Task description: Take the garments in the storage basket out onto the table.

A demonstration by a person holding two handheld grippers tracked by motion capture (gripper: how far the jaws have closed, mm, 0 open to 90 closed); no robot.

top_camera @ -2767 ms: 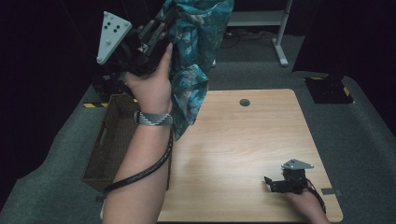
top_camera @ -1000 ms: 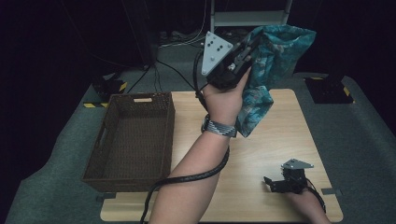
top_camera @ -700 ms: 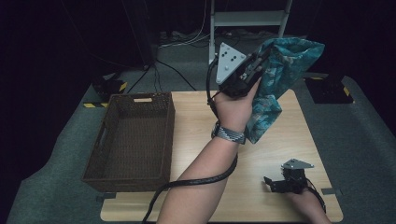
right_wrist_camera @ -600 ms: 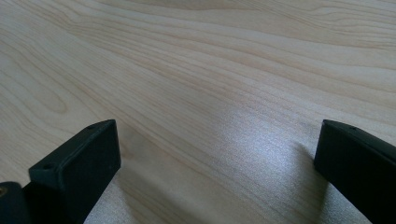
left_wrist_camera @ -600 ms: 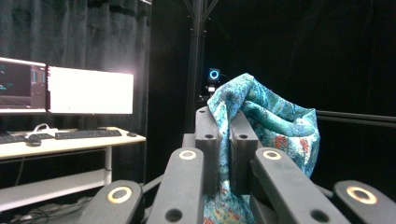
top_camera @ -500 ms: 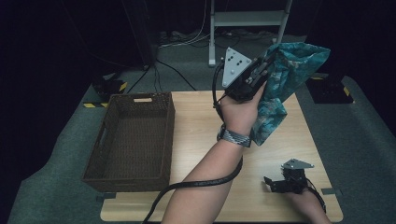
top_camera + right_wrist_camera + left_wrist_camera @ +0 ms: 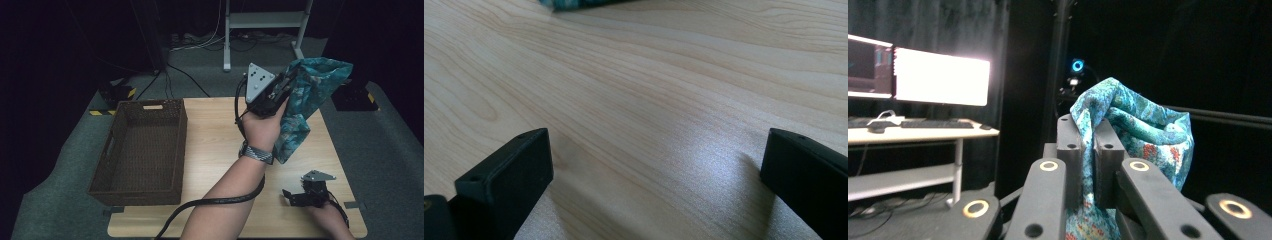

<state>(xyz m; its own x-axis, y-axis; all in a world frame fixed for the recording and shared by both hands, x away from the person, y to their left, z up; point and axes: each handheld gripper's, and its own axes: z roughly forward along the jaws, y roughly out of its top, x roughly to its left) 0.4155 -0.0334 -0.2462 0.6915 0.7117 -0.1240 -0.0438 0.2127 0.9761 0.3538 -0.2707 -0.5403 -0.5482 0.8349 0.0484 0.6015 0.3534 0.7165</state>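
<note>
On the wooden table (image 7: 210, 150), a wicker basket (image 7: 142, 147) is left open at the left edge, likely as the drop-off. Teal patterned cloth (image 7: 305, 100) is pinched by one fold in the clamped left gripper (image 7: 280, 90), hung above the right half, presumably so it drapes free. Right gripper (image 7: 295, 196) is rested near the front edge, jaws spread, nothing held.

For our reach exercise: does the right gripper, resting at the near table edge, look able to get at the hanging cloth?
Probably yes: bare table lies between the open right gripper and the cloth.
</note>
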